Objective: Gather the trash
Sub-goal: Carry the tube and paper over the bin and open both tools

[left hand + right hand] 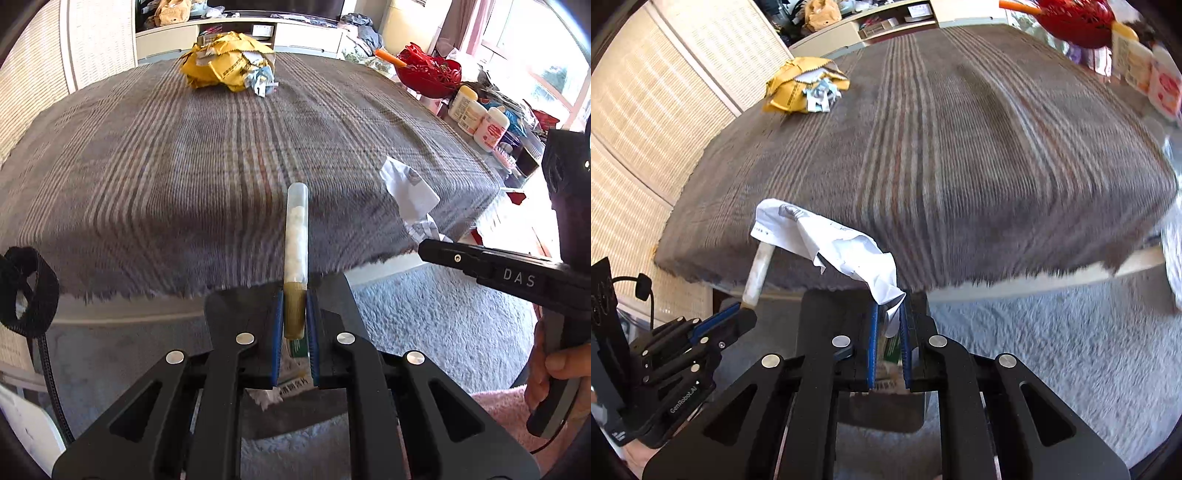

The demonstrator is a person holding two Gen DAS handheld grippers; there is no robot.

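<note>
The left hand-held gripper [295, 321] is clamped on the olive-green cap end of a clear plastic tube packed with white wadding [295, 236], which stands up through the centre of the left wrist frame. The right hand-held gripper [888, 321] is clamped on a corner of a crumpled white printed paper [827, 240], which drapes toward the middle left of the right wrist frame. Both pieces hang off the near edge of the table [166, 166], covered in grey plaid cloth, so this looks like the carrying step. Below the jaws sits what seems a dark bin [882, 410] with green-printed packaging inside; its rim is mostly hidden, so I cannot confirm it. The next move probably calls for lowering and releasing there. A crumpled yellow padded envelope with paper scraps [229, 61] waits at upper centre left, uncollected.
</note>
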